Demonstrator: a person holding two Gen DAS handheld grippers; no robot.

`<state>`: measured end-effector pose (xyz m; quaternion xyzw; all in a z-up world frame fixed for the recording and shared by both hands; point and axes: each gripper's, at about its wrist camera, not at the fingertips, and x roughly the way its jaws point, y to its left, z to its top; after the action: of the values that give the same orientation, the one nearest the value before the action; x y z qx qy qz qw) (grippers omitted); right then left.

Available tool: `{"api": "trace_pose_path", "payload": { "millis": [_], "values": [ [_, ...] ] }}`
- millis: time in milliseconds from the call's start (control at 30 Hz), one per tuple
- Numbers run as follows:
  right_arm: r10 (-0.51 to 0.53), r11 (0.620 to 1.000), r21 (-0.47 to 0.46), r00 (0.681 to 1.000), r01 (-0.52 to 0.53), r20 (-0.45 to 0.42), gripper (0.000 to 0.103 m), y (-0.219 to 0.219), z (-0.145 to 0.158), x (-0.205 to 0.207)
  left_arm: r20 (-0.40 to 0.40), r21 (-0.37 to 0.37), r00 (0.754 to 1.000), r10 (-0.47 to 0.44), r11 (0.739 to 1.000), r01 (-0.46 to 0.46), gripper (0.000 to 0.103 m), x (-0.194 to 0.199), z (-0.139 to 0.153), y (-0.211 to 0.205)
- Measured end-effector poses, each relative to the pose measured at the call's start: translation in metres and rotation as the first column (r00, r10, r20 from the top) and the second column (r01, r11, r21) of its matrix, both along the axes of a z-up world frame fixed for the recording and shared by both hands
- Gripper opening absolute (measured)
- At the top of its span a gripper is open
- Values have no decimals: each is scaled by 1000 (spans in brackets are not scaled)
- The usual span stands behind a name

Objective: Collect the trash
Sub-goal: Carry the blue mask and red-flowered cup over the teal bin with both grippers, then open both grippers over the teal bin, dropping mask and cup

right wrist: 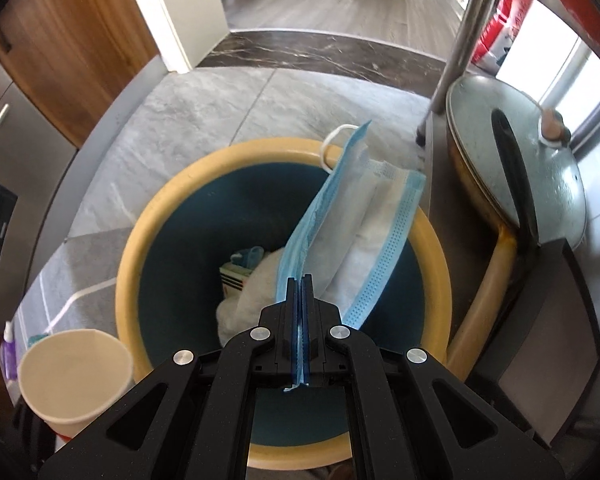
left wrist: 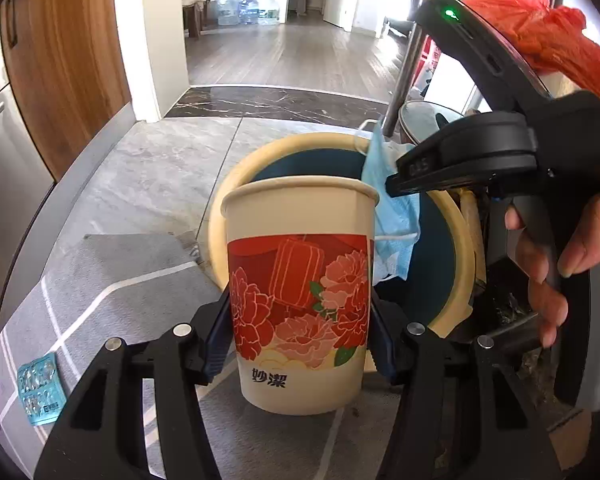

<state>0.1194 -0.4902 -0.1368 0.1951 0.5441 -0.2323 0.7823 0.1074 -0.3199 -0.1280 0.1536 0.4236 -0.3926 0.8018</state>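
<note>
While the face mask (right wrist: 364, 216) hangs over it, bin (right wrist: 148, 224) contents stay unclear.

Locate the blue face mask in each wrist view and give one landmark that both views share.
Left wrist view: the blue face mask hangs right of centre, behind the paper cup, pinched by the right gripper over the bin.
Right wrist view: the mask is at centre, running up from the shut right gripper over the bin's opening.
Shared landmark: the yellow-rimmed bin.
</note>
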Motion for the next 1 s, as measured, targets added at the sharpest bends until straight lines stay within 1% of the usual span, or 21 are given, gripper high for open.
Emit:
{"api": "trace_pose_path", "payload": {
  "millis": [100, 167, 200, 233, 300, 333, 367, 433, 533, 633, 667, 733, 767, 800, 867, 900, 933, 1000],
  "values": [
    [-22, 1000, 18, 1000, 22, -14, 3, -3, -6, -2, 35, 8, 999, -25, 1000, 25, 57, -2, 0, -8],
    [-46, 998, 46, 999, 47, -10, 8, -8, -8, -4, 34, 2, 999, -30, 1000, 30, 57, -3, -1, -10],
    [-58, 997, 53, 998, 58, -8, 18, -10, -9, -4, 33, -2, 999, -28, 1000, 29, 57, -2, -1, -11],
    [-72, 996, 60, 997, 72, -3, 31, -12, -9, -5, 32, -4, 999, -29, 1000, 29, 57, -3, -2, -12],
    [-98, 992, 76, 995, 97, 16, 40, -16, -7, -6, 30, -3, 999, -33, 999, 34, 57, -2, -4, -12],
    [-109, 991, 79, 994, 107, 25, 40, -18, -6, -7, 30, 0, 999, -36, 999, 36, 57, -1, -6, -11],
    [-129, 989, 73, 991, 127, 32, 43, -21, -4, -8, 30, 6, 999, -34, 999, 34, 57, 1, -8, -11],
    [-165, 985, 61, 986, 162, 38, 55, -25, -2, -11, 19, 13, 999, -27, 1000, 27, 57, 3, -10, -13],
    [-208, 976, 76, 976, 203, 61, 59, -29, 2, -16, -4, 23, 1000, -28, 999, 28, 58, 5, -12, -17],
    [-262, 963, 93, 960, 253, 97, 65, -34, 8, -23, 8, 19, 999, -37, 999, 37, 59, 6, -8, -26],
    [-281, 958, 86, 954, 273, 108, 65, -36, 10, -25, 16, 15, 999, -36, 999, 35, 60, 6, -6, -29],
    [-290, 956, 67, 950, 284, 113, 66, -37, 13, -28, 13, -6, 999, -45, 999, 45, 72, 5, -1, -32],
    [-292, 956, 64, 950, 287, 113, 66, -38, 14, -28, 21, -17, 999, -43, 999, 44, 86, 3, 1, -33],
    [-296, 955, 64, 949, 290, 112, 66, -40, 13, -29, 33, -25, 998, -45, 999, 46, 90, 2, 2, -33],
    [-299, 954, 70, 948, 293, 109, 66, -41, 11, -29, 50, -25, 997, -59, 998, 60, 90, 0, 3, -33],
    [-299, 954, 69, 948, 293, 106, 66, -41, 11, -29, 62, 3, 996, -58, 998, 58, 90, -1, 1, -34],
    [-298, 954, 69, 949, 292, 104, 66, -39, 11, -28, 67, 15, 996, -55, 998, 54, 90, 0, -1, -34],
    [-291, 956, 71, 951, 285, 108, 68, -37, 12, -26, 66, 14, 996, -57, 998, 57, 90, -3, -1, -29]
  ]
}}
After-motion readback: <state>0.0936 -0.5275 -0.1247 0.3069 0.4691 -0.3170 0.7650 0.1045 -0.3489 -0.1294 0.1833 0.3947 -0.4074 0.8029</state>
